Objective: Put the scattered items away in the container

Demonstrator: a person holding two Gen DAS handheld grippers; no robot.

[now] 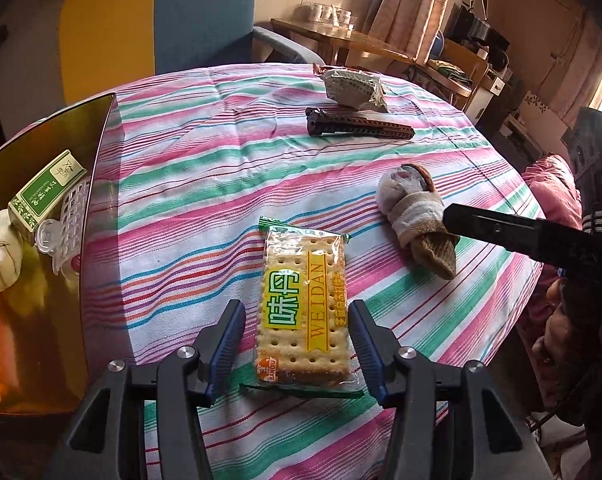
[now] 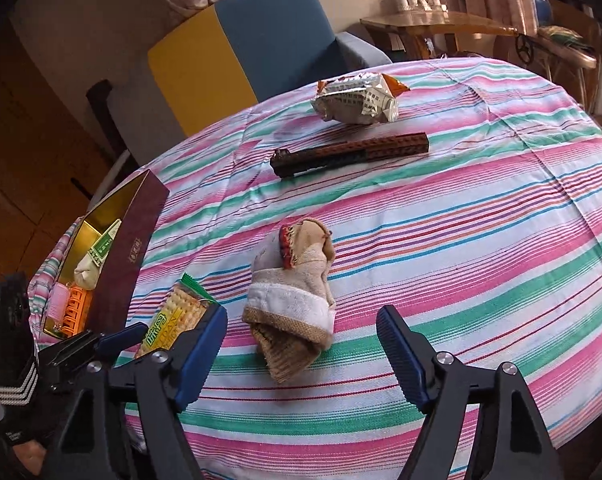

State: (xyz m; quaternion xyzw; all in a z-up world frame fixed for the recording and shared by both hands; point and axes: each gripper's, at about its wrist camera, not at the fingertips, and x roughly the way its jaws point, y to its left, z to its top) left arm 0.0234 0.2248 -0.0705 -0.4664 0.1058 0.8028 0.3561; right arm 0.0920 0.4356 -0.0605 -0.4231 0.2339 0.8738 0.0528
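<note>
Left wrist view: left hand-held gripper (image 1: 297, 354) spread wide, straddling the near end of the cracker packet (image 1: 303, 308), pads clear of the wrapper on both sides, nothing clamped. Right wrist view: right hand-held gripper (image 2: 301, 350) also apart, poised just short of the rolled sock (image 2: 297, 300), empty.

Risks, as judged from here:
- Slippery film on the cracker packet; a squeeze across the long edges likely to bow it, crack the crackers, or let it squirt out.
- Loose cloth under both targets; pads dragging low could pinch the cloth and haul everything along.
- Sock bundle soft and half unrolled; a shallow nip may lift only one layer and unravel the rest.
- Both tools close together near 6 o'clock; a shared path toward the box (image 1: 97, 168) at 9 o'clock invites a collision.
- Box already holding a green carton (image 1: 47, 192), a white plastic piece and other bits; a careless drop could bounce off the rim.

Farther off, toward 12 o'clock: brown toy-brick bar (image 1: 359, 124) and crumpled snack bag (image 1: 355, 88), well apart from both tools.

Surface (image 1: 205, 168): round, draped in wrinkled striped cloth of pink, green and white. Beyond: blue-and-yellow armchair, wooden side table with cups, curtains, sunlit clutter.
</note>
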